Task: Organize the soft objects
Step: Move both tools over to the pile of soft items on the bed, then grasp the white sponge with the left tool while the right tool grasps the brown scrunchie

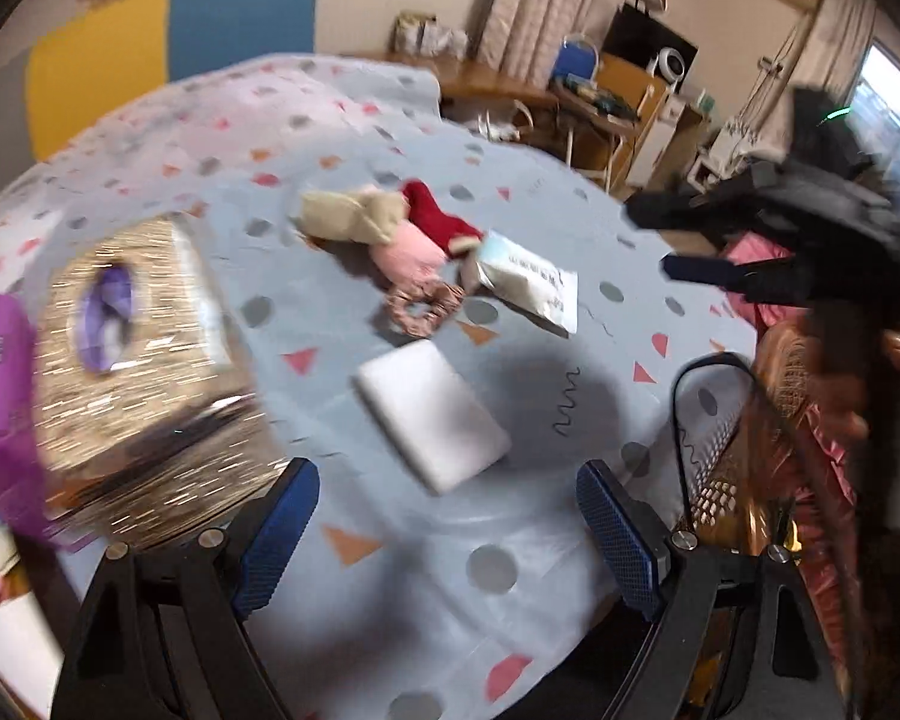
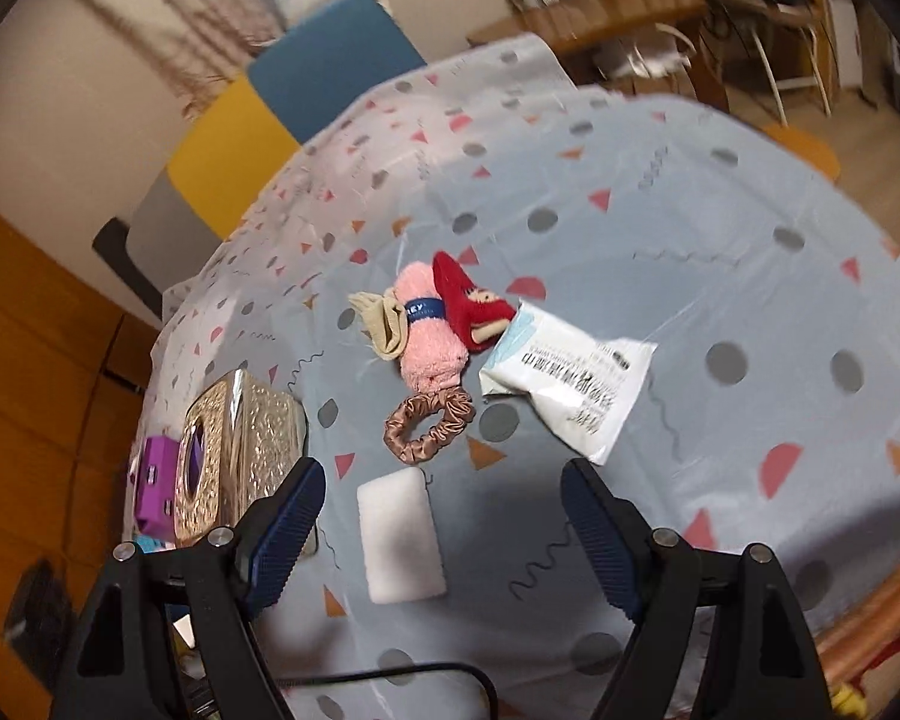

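On the patterned light-blue tablecloth (image 2: 720, 240) lie a white sponge block (image 2: 399, 537) (image 1: 432, 414), a brown satin scrunchie (image 2: 429, 426) (image 1: 420, 306), a rolled pink sock (image 2: 429, 336) (image 1: 408, 252), a red sock (image 2: 468, 306) (image 1: 438, 219), a beige sock (image 2: 384, 318) (image 1: 348, 216) and a white wipes packet (image 2: 570, 390) (image 1: 528, 282). My right gripper (image 2: 444, 534) hangs open above the sponge, holding nothing. My left gripper (image 1: 447, 540) is open and empty over the cloth, near the sponge. The left wrist view also shows the right gripper (image 1: 651, 238) at the right, open.
A gold embossed tissue box (image 2: 240, 456) (image 1: 144, 372) stands at the left with a purple box (image 2: 156, 480) beside it. A wicker basket (image 1: 780, 390) with a black wire handle sits at the table's right edge. Chairs and a desk stand behind the table.
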